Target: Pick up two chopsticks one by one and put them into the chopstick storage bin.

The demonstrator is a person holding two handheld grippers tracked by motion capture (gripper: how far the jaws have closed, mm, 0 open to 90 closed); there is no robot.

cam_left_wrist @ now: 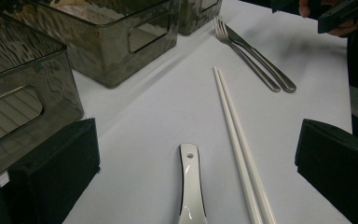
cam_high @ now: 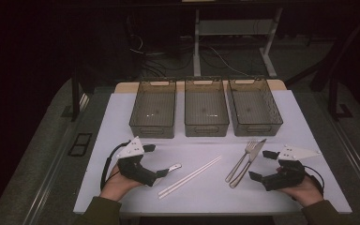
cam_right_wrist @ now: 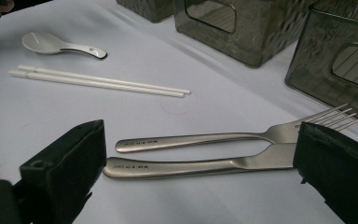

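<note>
On the white table [cam_high: 122,122] lie a white ceramic spoon [cam_high: 173,167], a pair of white chopsticks [cam_high: 190,176], and a steel fork [cam_high: 243,159] beside a steel knife [cam_high: 252,159]. My left gripper [cam_high: 155,161] rests at the front left, open, its jaws either side of the spoon [cam_left_wrist: 191,186] without touching it. The chopsticks [cam_left_wrist: 237,140] run just to the right of it. My right gripper [cam_high: 261,165] rests at the front right, open, with the fork [cam_right_wrist: 191,140] and knife [cam_right_wrist: 177,167] handles lying between its jaws, untouched.
Three dark see-through bins stand in a row at the back: left [cam_high: 152,130], middle [cam_high: 206,129], right [cam_high: 258,129], with nothing inside them. Beyond the table are desk legs and cables on the floor.
</note>
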